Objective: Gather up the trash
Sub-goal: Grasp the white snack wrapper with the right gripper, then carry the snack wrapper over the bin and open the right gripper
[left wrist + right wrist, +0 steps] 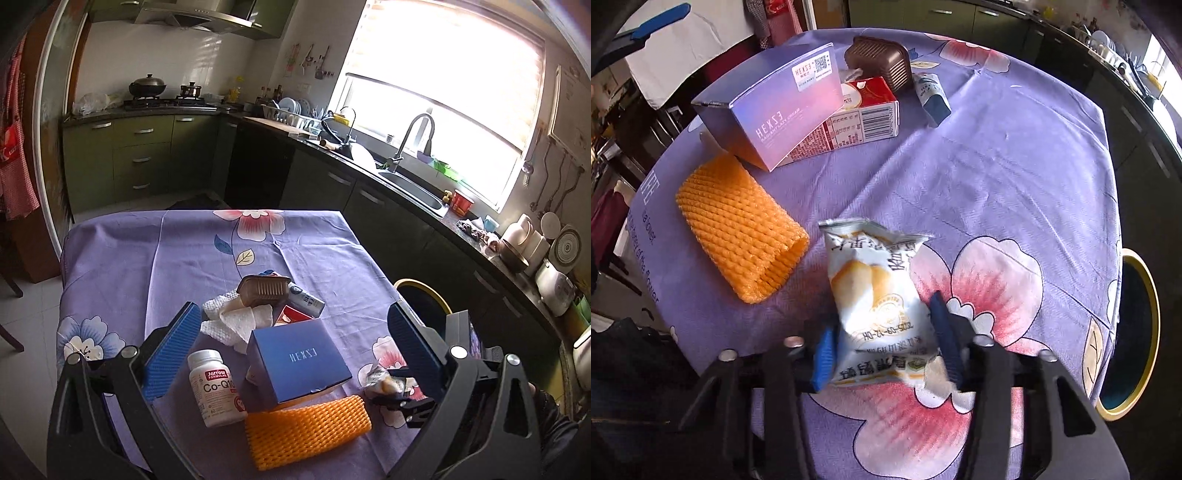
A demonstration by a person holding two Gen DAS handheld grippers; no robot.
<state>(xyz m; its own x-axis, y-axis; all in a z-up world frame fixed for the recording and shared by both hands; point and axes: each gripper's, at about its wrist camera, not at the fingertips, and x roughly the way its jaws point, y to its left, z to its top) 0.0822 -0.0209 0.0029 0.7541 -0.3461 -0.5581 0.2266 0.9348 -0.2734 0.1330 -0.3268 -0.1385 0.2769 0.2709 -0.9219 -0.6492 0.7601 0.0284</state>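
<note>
The right gripper (882,347) is closed on the lower end of a snack wrapper (875,291) just above the bench (1015,177); the light film should stay pinched firmly while it is carried right to the bin (1145,280), which stands beside the bench edge. The left gripper (291,343) is wide open and holds nothing, its fingers either side of the box (295,363), bottle (214,387) and foam net (306,424). Only the right wrist view shows the grip itself and the carton (864,118) under the box; only the left shows the bottle and paper towel (232,321).
</note>
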